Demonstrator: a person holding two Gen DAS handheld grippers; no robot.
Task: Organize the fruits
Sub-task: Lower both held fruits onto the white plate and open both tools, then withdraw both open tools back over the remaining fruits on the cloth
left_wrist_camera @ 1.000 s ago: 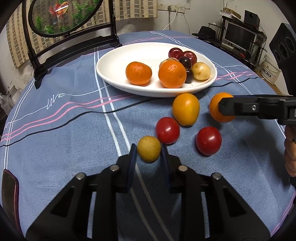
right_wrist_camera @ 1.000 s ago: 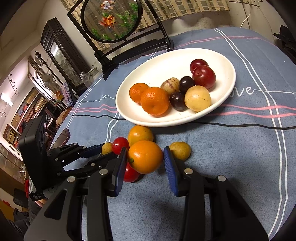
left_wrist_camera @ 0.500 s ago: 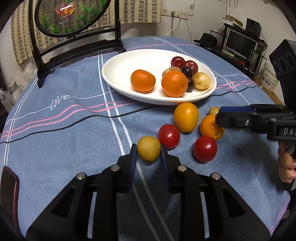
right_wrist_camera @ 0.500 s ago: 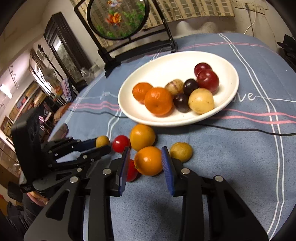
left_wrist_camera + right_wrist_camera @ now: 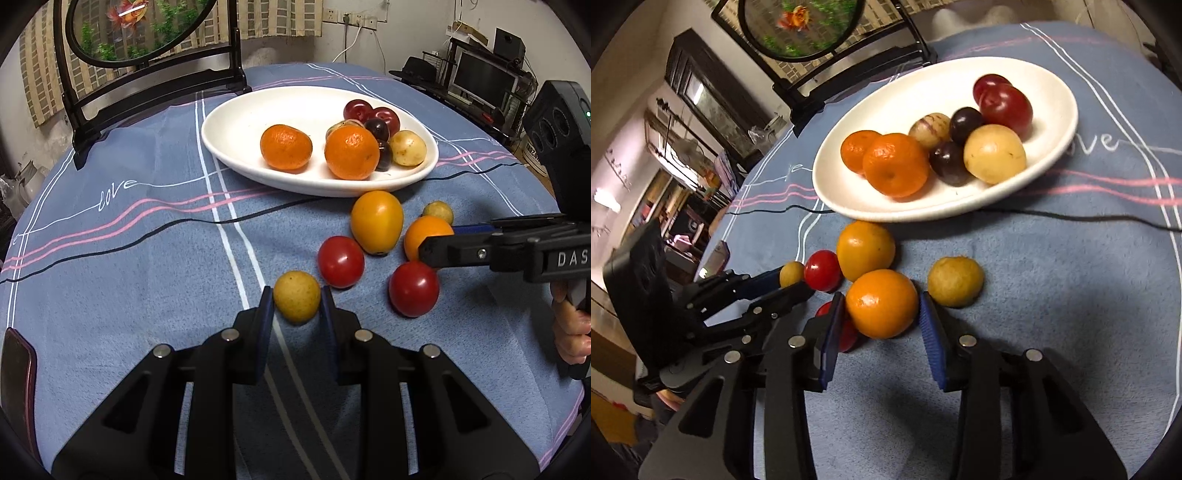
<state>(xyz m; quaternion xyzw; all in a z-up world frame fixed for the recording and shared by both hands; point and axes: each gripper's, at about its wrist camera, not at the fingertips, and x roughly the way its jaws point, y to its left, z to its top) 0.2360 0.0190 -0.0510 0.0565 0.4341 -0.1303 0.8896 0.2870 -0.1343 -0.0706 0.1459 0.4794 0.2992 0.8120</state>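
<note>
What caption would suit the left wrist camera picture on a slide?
Left gripper closes on a small yellow round fruit on the blue tablecloth, near a white oval plate of fruit.

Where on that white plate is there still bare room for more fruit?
The white plate is bare on its half nearest the dark stand, beside the mandarin. The other half is crowded with plums and a yellow fruit. The cloth before the plate is packed with loose fruit and both claws.
</note>
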